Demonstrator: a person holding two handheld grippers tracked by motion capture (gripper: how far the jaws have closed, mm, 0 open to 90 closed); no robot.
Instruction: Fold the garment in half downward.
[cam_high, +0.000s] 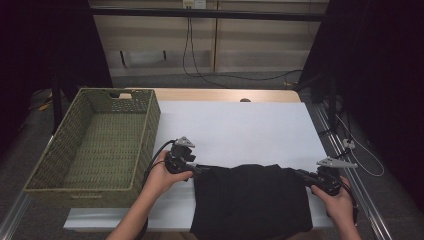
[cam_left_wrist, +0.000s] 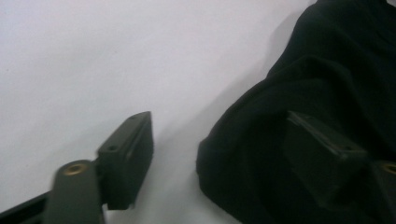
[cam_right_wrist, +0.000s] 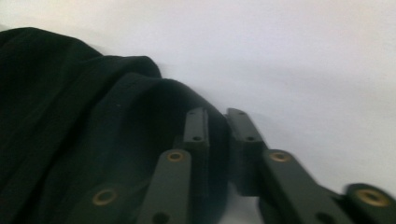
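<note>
In the left of the high view we see a large woven basket (cam_high: 95, 145), green-brown, with a handle hole in its far wall; its inside looks bare. It stands on the left part of the counter (cam_high: 240, 130), which has a white cover and a wooden edge at the top of the frame. Around the counter the room is dark, with black curtains at both sides, a pale wall at the top and a cable (cam_high: 200, 70) hanging down on it.

In the lower middle of the frame a black cloth (cam_high: 250, 200) lies on the white cover and reaches over the near edge.

The left hand-held gripper (cam_left_wrist: 219, 158) is at the left edge of the cloth; its jaws stand apart, one on the cloth, one on the bare cover. The right hand-held gripper (cam_right_wrist: 217, 140) is clenched on a fold at the right edge of the cloth.
</note>
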